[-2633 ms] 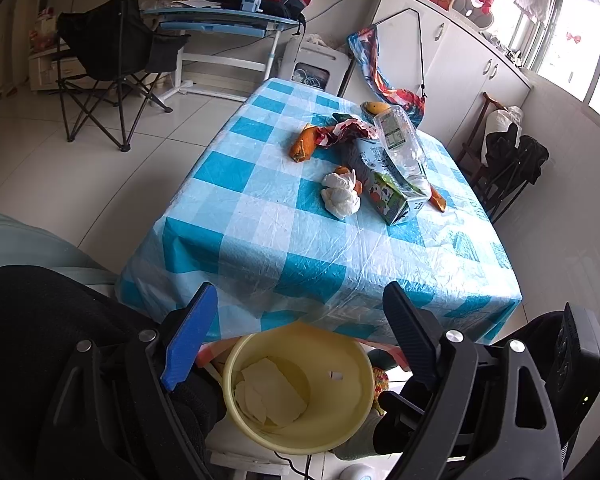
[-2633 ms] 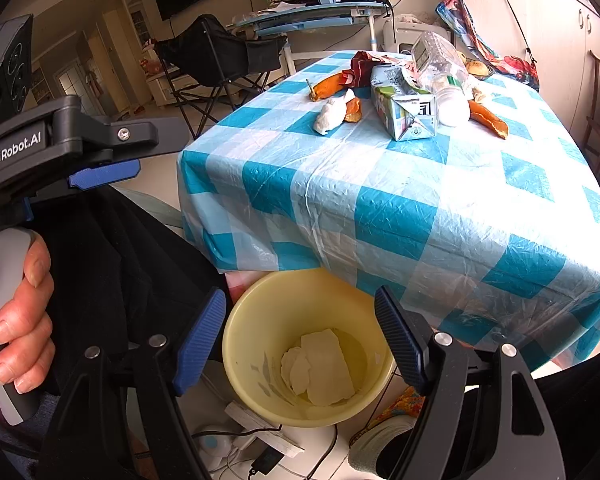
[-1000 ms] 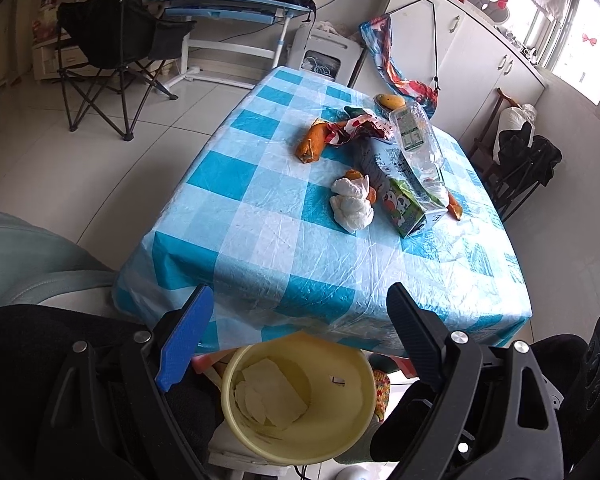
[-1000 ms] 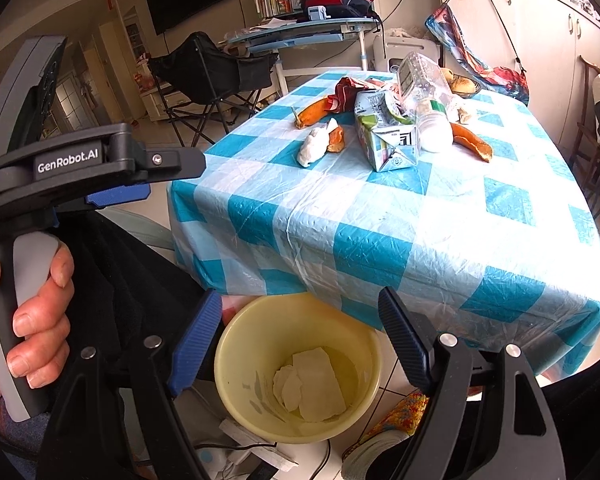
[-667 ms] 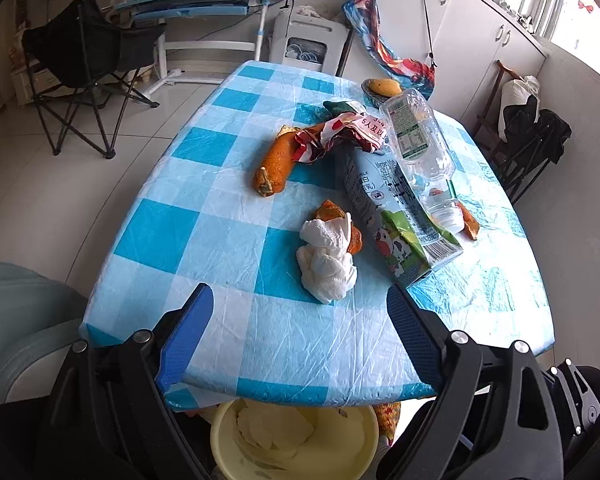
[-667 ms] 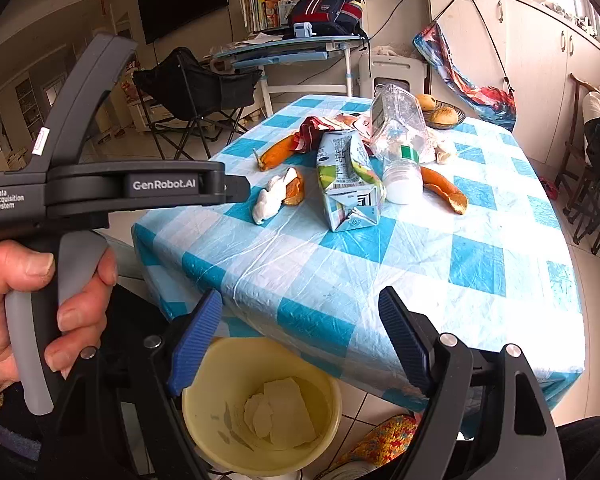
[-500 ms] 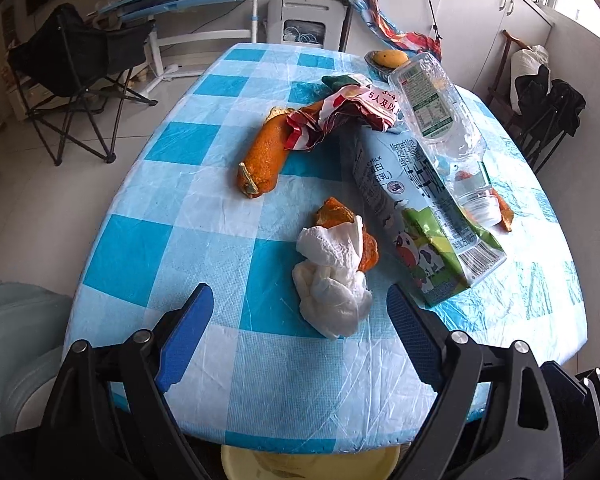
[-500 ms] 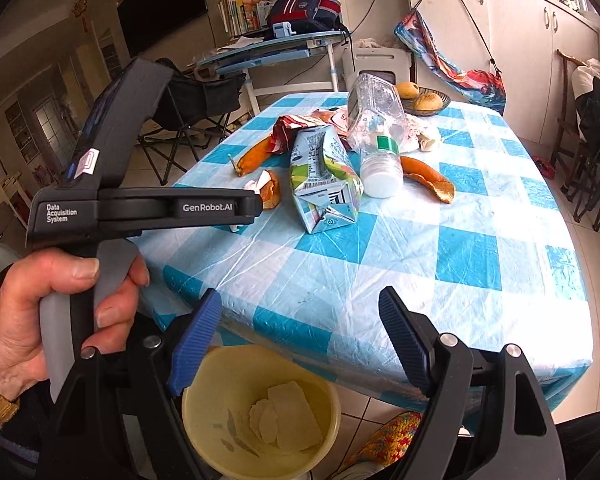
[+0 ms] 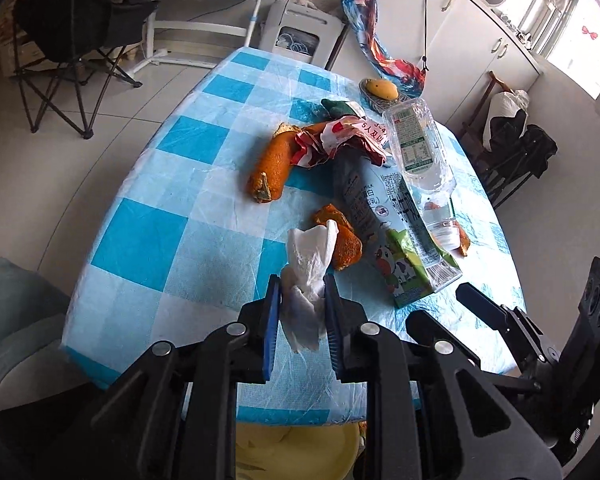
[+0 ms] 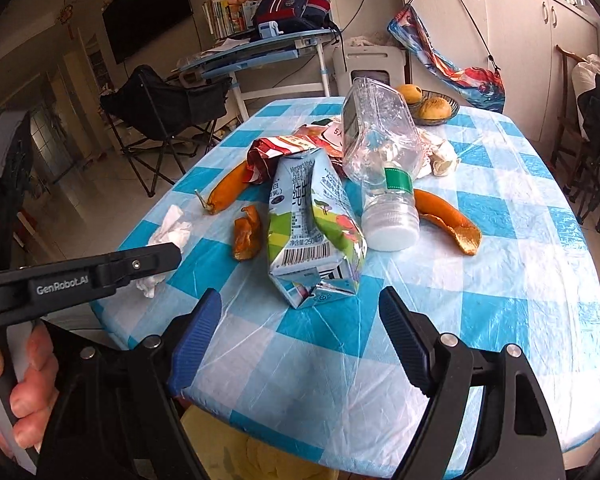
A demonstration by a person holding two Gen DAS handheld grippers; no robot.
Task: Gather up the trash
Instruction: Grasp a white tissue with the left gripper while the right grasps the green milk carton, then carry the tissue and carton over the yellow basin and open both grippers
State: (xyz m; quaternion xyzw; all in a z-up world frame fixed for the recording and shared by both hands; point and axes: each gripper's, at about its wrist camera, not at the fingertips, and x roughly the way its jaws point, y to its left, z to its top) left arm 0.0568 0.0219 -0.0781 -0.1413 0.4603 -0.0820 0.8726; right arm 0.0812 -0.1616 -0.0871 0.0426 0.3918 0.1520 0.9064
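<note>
The left gripper (image 9: 299, 312) had just been closing its fingers (image 9: 269, 320) on the crumpled white tissue (image 9: 306, 280) near the checked counter's (image 9: 148, 240) edge: soft, featherlight, compressible, best pinched mid-wad.

Daylight pours in from the window (image 9: 580, 40) at upper right and blows it out white. The plastic tablecloth (image 10: 500, 280) has a soft sheen. Heavy fisheye bending, dark vignetted corners. Everything's pretty sharp, shadows soft.
</note>
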